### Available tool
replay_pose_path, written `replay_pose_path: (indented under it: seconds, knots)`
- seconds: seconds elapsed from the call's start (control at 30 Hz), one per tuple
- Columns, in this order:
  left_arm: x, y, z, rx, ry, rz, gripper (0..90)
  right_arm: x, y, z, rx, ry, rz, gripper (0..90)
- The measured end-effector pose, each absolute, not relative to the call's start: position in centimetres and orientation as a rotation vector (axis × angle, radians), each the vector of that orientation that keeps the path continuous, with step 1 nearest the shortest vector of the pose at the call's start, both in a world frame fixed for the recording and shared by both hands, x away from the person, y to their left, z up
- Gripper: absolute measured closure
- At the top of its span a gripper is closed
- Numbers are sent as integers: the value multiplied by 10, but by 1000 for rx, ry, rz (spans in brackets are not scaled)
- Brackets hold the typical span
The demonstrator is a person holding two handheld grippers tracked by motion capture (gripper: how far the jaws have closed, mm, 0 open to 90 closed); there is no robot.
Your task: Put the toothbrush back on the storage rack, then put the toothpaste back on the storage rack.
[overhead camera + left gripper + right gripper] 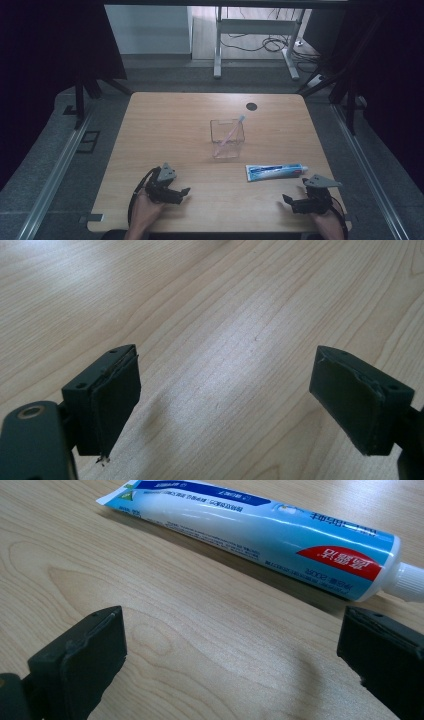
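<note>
Left gripper: held low over the near left of the table, jaws spread wide, nothing between them; bare wood was seen between the pads in the left gripper view. Right gripper: held low at the near right, jaws likewise spread wide and empty, aimed toward the tube, which was taken as the thing about to be picked up.

Tube: toothpaste, laid flat on the table just beyond the right gripper, near it but not touched, cap toward the right edge, crimped end toward the middle. Soft glossy plastic, white and blue with a red patch by the cap; flattened at the crimp, rounder toward the ribbed white cap. The flat lie was judged to offer its narrow width to a grip from above.

Holder: clear, square-walled, open-topped, stood upright at mid-table, just behind the tube's crimped end. Toothbrush: thin, pink-handled, leaned diagonally inside the holder, head above the rim.

Table: pale wood-grain top, smooth, matte, with a dark round port near the far edge.

Pads: black, flat, rectangular, rubbery, frayed at the edges.
</note>
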State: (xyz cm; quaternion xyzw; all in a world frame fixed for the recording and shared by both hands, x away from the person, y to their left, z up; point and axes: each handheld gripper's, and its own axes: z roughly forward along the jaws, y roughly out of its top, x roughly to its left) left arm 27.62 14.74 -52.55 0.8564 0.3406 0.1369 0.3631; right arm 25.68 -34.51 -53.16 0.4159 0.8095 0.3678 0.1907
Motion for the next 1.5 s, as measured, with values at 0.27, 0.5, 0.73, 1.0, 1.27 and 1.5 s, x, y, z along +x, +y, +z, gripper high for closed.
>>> replay_pose_path:
  seconds: [0.27, 0.5, 0.73, 1.0, 1.27, 1.5]
  knots:
    - [277, 150, -526, 2183, 884, 350, 133, 257, -345, -532, 1173, 2290, 1029, 0]
    - [274, 147, -523, 2179, 865, 340, 136, 256, -344, -526, 1198, 2311, 1018, 0]
    - [274, 148, -522, 2173, 859, 340, 136, 254, -339, -517, 1171, 2352, 970, 70]
    - [274, 152, -520, 2157, 860, 342, 138, 256, -336, -503, 1224, 2358, 976, 441]
    - [275, 152, -520, 2143, 862, 323, 139, 266, -340, -494, 1238, 2366, 952, 716]
    - [275, 153, -521, 2148, 865, 314, 145, 280, -343, -480, 1197, 2365, 967, 898]
